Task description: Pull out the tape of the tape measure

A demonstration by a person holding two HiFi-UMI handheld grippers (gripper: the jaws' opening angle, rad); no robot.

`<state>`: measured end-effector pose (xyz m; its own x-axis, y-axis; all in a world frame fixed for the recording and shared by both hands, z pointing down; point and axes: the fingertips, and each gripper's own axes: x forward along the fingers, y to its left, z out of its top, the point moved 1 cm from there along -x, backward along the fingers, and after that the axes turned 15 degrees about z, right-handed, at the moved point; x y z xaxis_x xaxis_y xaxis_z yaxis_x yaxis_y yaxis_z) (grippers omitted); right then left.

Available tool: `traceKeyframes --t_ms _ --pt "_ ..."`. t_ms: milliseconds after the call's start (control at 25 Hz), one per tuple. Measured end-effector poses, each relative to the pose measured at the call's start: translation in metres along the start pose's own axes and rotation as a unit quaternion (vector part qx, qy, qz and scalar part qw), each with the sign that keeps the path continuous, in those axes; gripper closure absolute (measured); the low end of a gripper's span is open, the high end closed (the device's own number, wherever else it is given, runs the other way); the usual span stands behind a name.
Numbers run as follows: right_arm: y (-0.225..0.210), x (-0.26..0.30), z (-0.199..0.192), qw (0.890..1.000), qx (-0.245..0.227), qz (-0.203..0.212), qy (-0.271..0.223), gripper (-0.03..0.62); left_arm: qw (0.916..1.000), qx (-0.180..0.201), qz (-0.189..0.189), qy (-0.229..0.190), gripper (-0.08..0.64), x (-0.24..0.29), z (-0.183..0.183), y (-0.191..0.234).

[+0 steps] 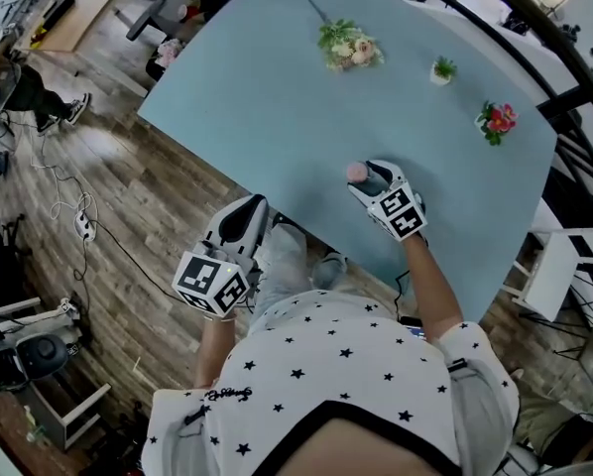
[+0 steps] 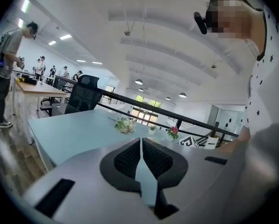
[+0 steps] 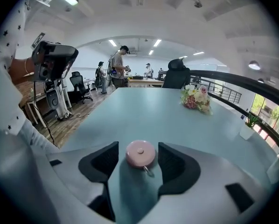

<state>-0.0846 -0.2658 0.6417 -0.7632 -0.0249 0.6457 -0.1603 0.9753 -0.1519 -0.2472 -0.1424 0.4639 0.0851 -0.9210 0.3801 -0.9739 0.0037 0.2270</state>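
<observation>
A small round pink tape measure (image 3: 140, 153) lies flat on the light blue table (image 3: 144, 111), its metal pull ring (image 3: 148, 171) pointing back toward the camera. My right gripper (image 3: 138, 150) is open around it: the case sits between the two black pads, with a gap on the left side. In the head view the tape measure (image 1: 355, 172) shows just beyond the right gripper (image 1: 366, 176), near the table's front edge. My left gripper (image 1: 256, 209) hangs off the table (image 1: 277, 97), over the floor by the person's legs. Its jaws (image 2: 141, 143) are shut with nothing between them.
A flower bouquet (image 1: 348, 48), a small potted plant (image 1: 442, 69) and a pot of red flowers (image 1: 496, 120) stand along the table's far side. Wood floor with cables (image 1: 78, 221) lies left. A black railing (image 1: 574, 117) runs at the right. People stand far off.
</observation>
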Motion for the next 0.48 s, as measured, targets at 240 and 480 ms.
traceKeyframes --t_ms 240,480 --pt "-0.007 0.010 -0.006 1.000 -0.003 0.006 0.003 0.336 1.0000 -0.001 0.006 -0.001 0.525 -0.003 0.001 -0.001" --pt "-0.009 0.012 -0.015 0.999 0.004 0.020 0.025 0.360 0.9999 -0.013 0.010 0.005 0.525 -0.004 -0.004 -0.005"
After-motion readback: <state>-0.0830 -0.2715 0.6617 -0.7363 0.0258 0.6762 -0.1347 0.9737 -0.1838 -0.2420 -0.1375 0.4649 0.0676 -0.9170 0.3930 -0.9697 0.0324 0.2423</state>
